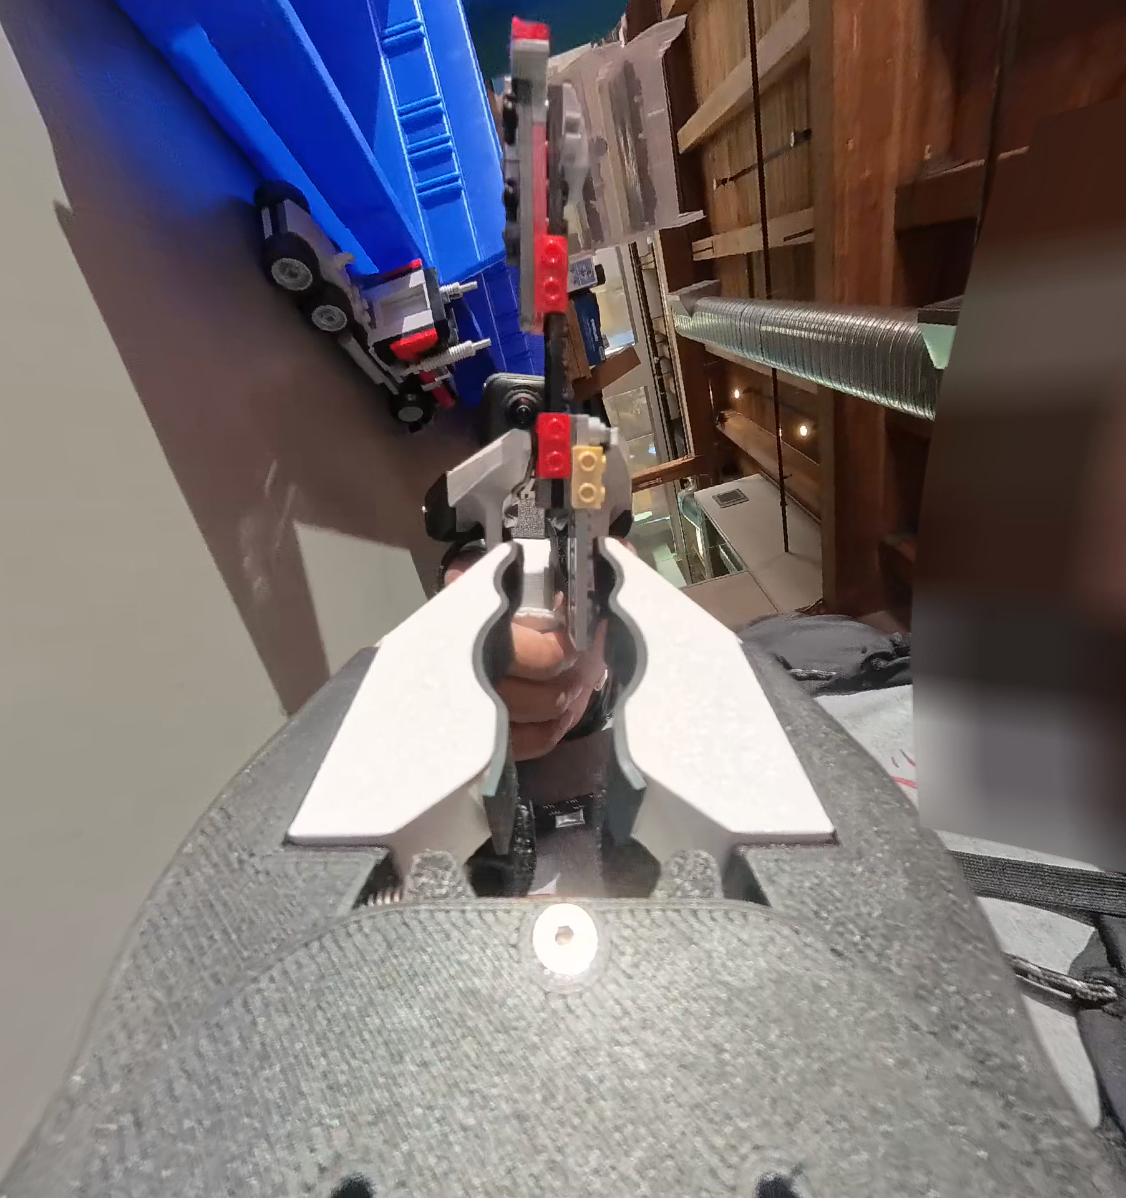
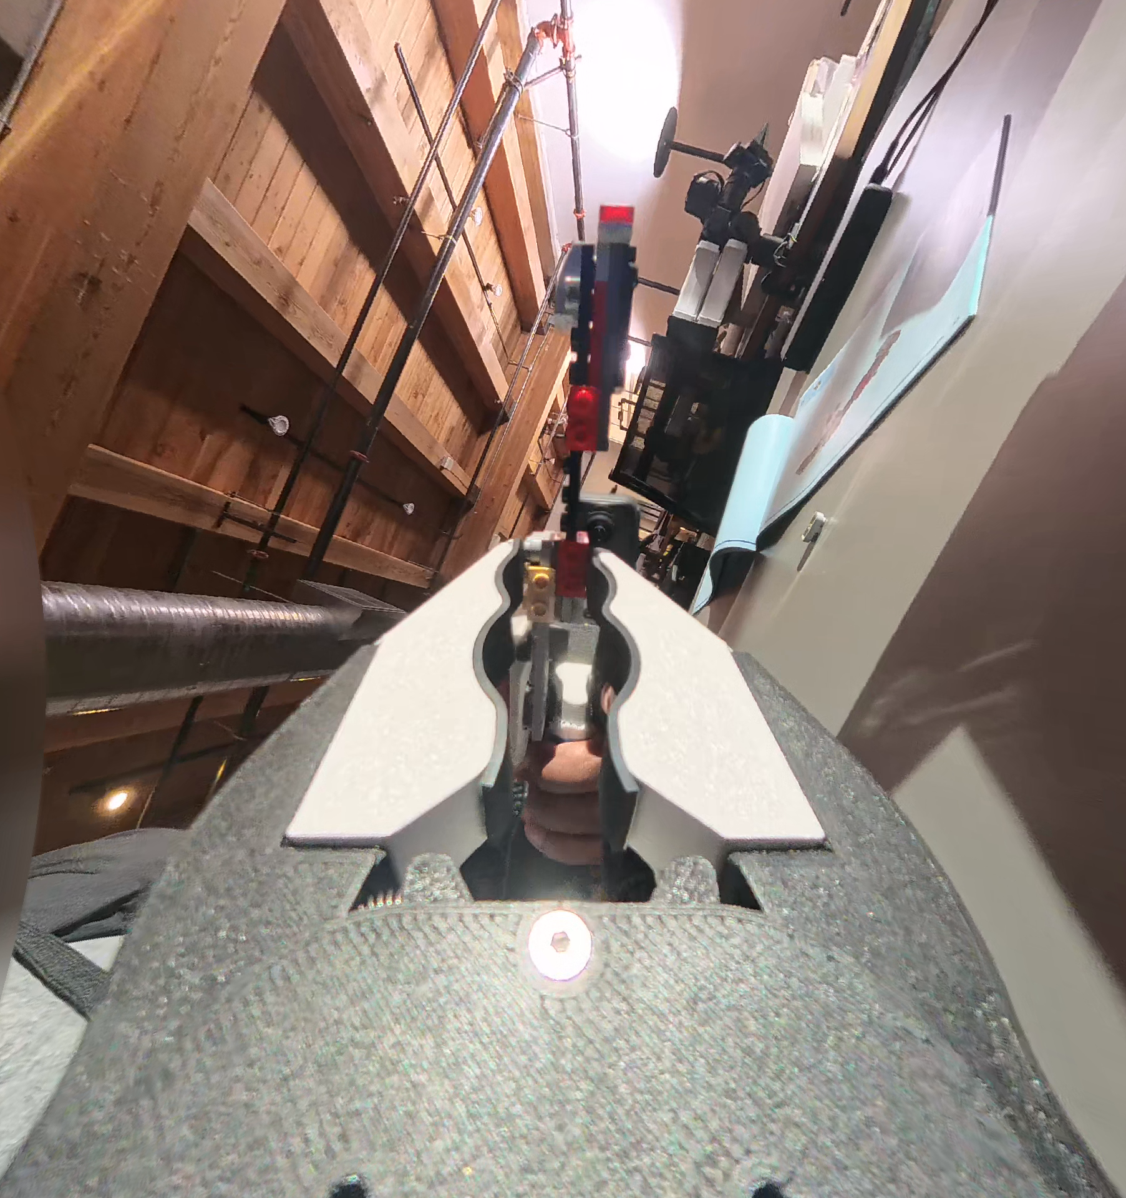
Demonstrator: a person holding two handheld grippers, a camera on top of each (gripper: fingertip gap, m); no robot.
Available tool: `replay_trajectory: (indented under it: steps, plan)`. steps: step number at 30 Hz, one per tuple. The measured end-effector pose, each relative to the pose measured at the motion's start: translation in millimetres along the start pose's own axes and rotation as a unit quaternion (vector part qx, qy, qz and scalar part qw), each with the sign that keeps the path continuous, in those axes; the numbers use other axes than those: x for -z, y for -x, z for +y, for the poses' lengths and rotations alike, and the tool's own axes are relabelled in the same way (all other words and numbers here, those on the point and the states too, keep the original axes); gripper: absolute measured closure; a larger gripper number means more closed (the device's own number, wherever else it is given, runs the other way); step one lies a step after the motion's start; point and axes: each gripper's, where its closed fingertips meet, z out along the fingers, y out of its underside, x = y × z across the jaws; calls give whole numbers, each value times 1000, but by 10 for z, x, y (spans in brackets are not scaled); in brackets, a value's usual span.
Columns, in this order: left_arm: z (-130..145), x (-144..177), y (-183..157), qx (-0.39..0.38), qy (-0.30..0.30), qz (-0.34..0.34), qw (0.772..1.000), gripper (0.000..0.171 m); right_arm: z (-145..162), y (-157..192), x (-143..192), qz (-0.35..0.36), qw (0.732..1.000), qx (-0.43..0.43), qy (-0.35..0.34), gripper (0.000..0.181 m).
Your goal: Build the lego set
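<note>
A long, thin Lego assembly of black, grey and red parts is held in the air, seen edge-on. It carries red two-stud bricks and a tan brick near its lower end. My left gripper is shut on the grey plate at that end. My right gripper faces it from the other side and is shut on the same assembly, with the tan brick and a red brick between its fingers. The right gripper's white fingers show just beyond my left fingertips.
A finished Lego truck stands on the white table beside a blue bin. An instruction booklet lies on the table. A hand shows behind the left fingers. Clear part bags lie farther back. My two grippers' fingertips are within a few centimetres of each other.
</note>
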Motion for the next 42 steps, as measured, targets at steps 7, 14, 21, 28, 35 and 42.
replay_trajectory:
  steps: [7,14,21,28,35,42]
  plan:
    - [-31,56,-117,-77,-26,2,997,166,19,85,-53,-15,999,39,17,156]
    - [-4,76,-100,-178,-14,-49,983,166,65,151,-68,-17,995,88,41,150]
    - [29,76,-140,-246,0,-77,966,166,94,195,-69,-24,992,113,51,159]
    - [55,68,-184,-267,7,-80,960,165,110,259,-67,-29,985,160,54,160]
    - [54,55,-184,-265,6,-80,961,165,99,251,-61,-24,987,153,48,160]
    - [27,64,-167,-258,-13,-78,963,166,145,255,-57,-34,990,119,64,149]
